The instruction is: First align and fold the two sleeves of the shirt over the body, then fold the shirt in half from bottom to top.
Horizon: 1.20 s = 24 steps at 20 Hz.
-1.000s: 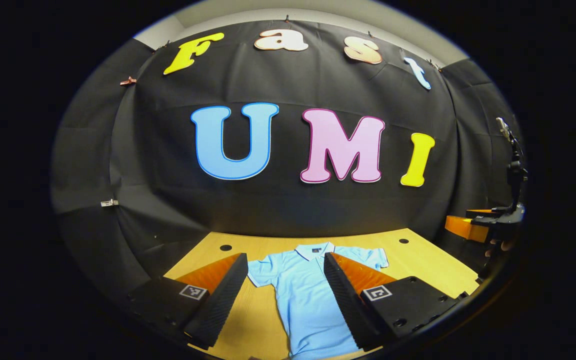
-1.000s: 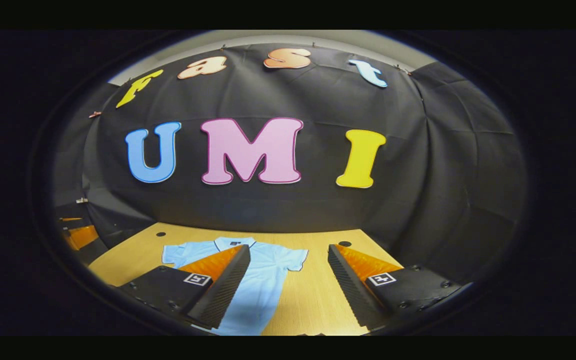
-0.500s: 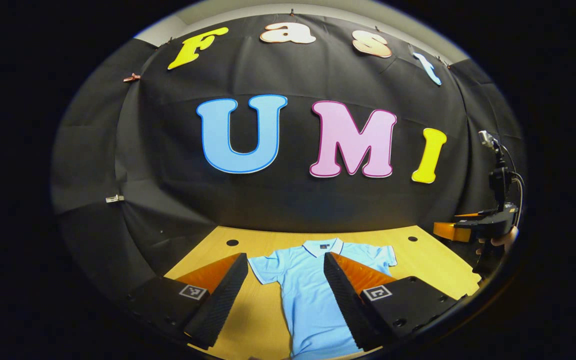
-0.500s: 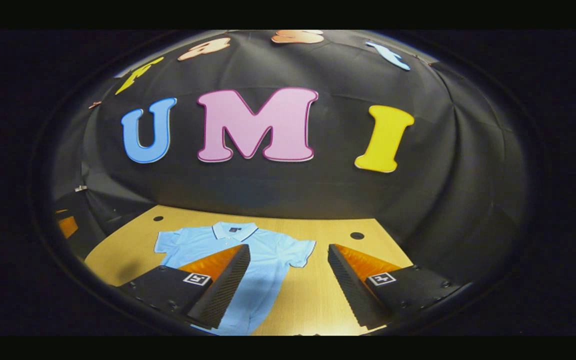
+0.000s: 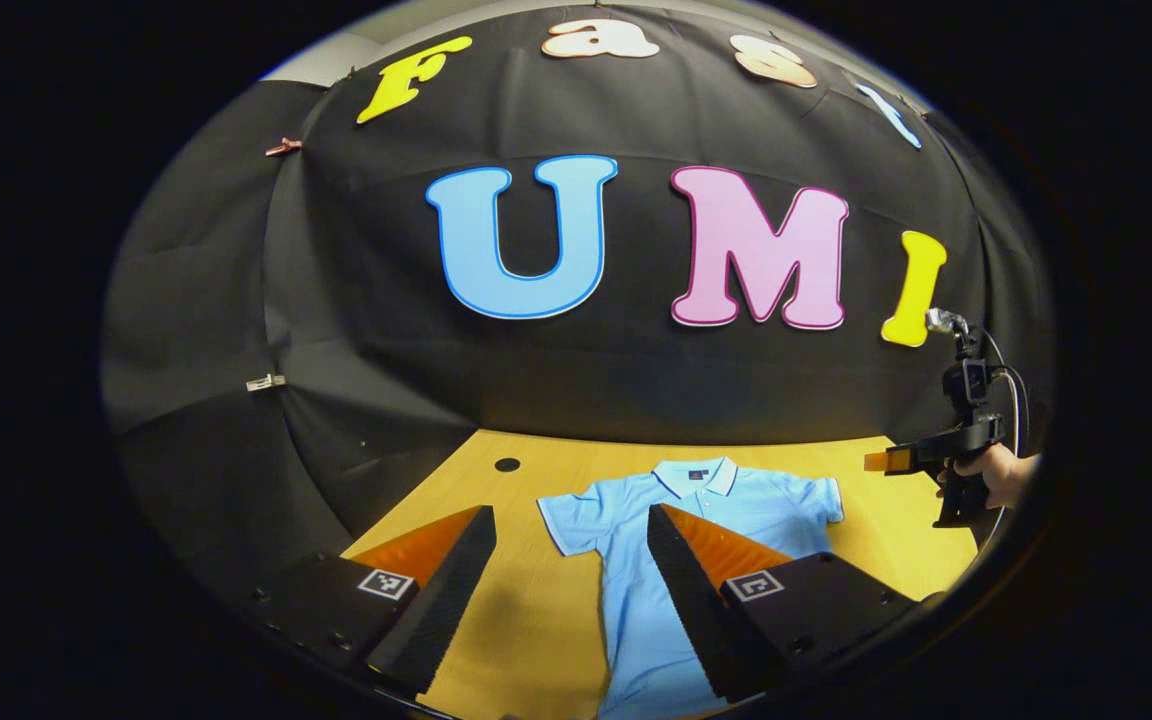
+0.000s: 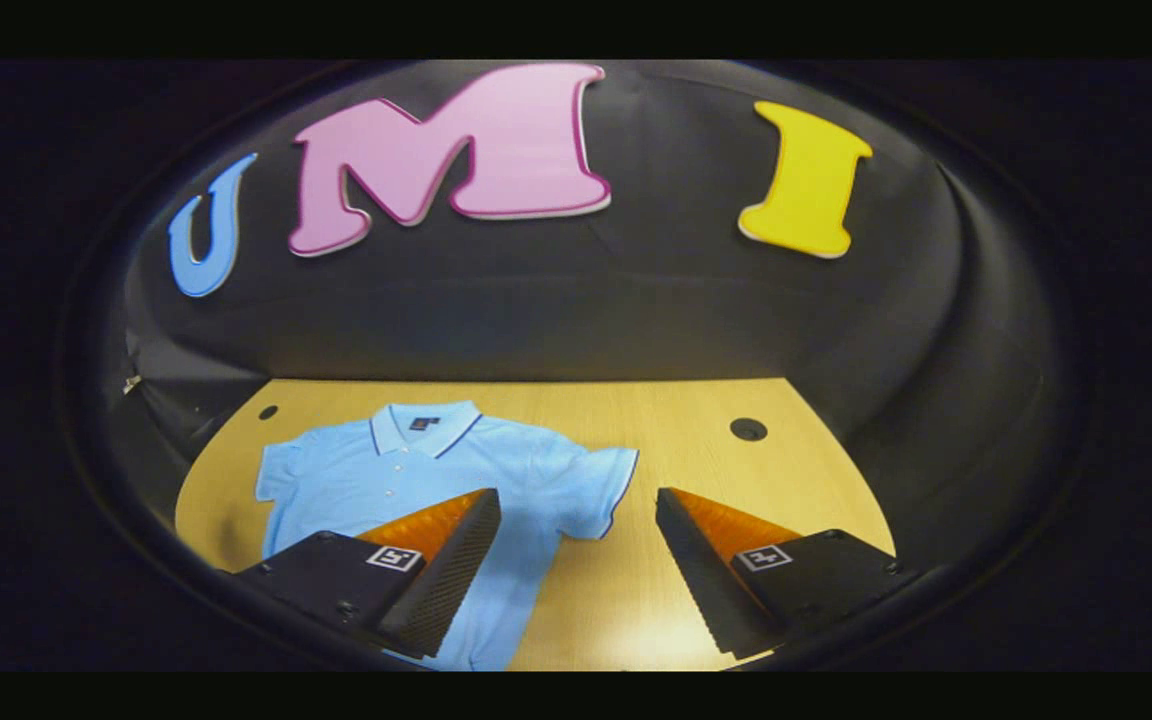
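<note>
While we hold both grippers up over the near part of the table (image 5: 896,520), the shirt (image 5: 696,510) lies flat on the wood with nothing folded yet. It is light blue, with short sleeves and a collar (image 6: 424,425) that points to the black cloth wall at the back. Its front faces up, and both sleeves stick out to the sides. The bottom part of the shirt runs toward us and slips under our fingers, so we cannot see its hem.

We see our left gripper (image 5: 571,580) in the left gripper view, above the shirt and not touching it. Its two fingers stand wide apart with nothing between them. One finger sits in front of the shirt's body, and the other sits in front of bare wood beside the shirt's sleeve (image 5: 566,520).

We see our right gripper (image 6: 576,565) in the right gripper view, also above the shirt and not touching it. Its fingers are wide apart too, and they hold nothing. One finger sits in front of the shirt's body. The other sits in front of bare wood, past the other sleeve (image 6: 601,490).

Two small round holes (image 6: 748,429) in the table sit near the wall, one on each side of the shirt's collar.
</note>
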{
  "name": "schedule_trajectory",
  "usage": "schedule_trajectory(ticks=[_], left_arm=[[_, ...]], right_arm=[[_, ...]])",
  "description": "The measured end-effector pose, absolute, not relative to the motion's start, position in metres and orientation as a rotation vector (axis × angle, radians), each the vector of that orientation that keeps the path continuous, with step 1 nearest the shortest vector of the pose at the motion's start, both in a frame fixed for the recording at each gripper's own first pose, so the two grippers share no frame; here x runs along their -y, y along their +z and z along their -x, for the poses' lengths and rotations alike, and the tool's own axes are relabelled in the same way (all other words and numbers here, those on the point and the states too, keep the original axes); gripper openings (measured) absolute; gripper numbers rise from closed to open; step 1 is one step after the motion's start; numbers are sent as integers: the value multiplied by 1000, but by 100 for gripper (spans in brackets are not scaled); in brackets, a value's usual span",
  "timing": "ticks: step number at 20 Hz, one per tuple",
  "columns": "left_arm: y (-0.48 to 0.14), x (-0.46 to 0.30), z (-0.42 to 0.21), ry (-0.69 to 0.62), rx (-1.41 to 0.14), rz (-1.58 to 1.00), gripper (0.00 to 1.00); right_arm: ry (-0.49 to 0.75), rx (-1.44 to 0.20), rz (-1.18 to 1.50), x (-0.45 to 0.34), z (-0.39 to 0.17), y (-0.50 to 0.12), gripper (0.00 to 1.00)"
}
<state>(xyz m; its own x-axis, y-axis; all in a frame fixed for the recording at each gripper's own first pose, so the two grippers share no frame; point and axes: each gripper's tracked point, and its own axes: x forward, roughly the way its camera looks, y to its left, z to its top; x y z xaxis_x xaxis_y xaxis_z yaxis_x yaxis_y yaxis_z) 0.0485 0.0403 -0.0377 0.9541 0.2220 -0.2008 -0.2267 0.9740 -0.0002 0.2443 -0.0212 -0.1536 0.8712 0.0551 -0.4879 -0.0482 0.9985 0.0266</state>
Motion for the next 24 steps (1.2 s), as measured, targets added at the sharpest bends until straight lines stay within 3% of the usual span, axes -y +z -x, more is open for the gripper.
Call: schedule_trajectory(ticks=[5,7,9,11,12,14,15,16,17,21,24], left_arm=[[-40,-33,-59,253,-234,26,98],[-42,-28,-62,244,-253,8,98],[-45,-21,-67,222,-264,6,97],[-49,-19,-71,218,-276,11,97],[-50,-18,-74,219,-279,18,97],[-52,-15,-80,216,-284,33,97],[-55,-12,-82,210,-285,33,97],[-57,-12,-84,211,-295,27,97],[-63,-12,-86,211,-303,23,97],[-69,-6,-90,206,-315,46,97],[-72,-9,-92,214,-323,50,97]], right_arm=[[41,-657,-77,24,-290,-218,98],[18,-707,-99,29,-299,-236,94],[1,-726,-111,33,-309,-250,98],[-9,-758,-130,34,-314,-264,90],[-13,-771,-129,36,-316,-271,96],[-11,-791,-116,33,-323,-285,96],[-12,-824,-95,32,-322,-293,87],[-8,-796,-54,35,-329,-290,93],[6,-803,-34,31,-331,-294,88],[53,-780,-29,21,-331,-290,39],[45,-762,-39,13,-333,-288,14]])
